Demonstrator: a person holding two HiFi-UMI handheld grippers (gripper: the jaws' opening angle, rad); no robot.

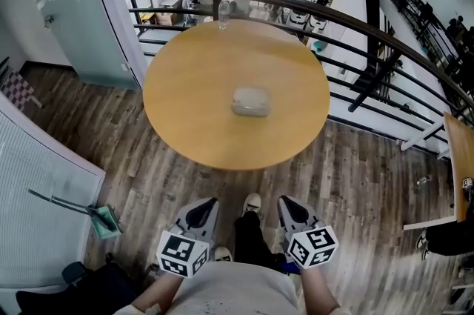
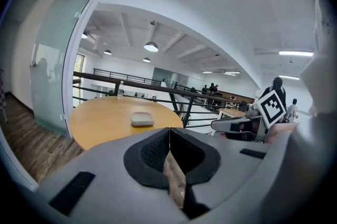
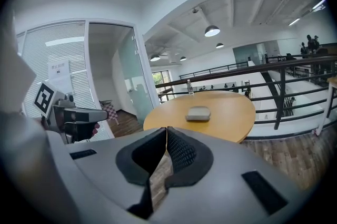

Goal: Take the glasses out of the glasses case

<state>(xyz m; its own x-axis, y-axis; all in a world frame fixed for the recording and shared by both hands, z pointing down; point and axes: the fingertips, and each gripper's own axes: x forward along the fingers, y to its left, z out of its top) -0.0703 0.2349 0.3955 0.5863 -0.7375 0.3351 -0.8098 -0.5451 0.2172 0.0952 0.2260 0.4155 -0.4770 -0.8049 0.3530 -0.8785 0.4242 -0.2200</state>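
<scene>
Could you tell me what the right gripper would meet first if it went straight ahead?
Probably the glasses case on the round table; nothing stands between, though height is unclear.

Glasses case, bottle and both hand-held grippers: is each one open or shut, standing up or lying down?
Glasses case: shut, lying flat in the middle of the round table, nothing touching it.
Water bottle: standing upright at the round table's far edge.
Left hand-held gripper: jaws together, empty, short of the round table.
Right hand-held gripper: jaws together, empty, short of the round table.
</scene>
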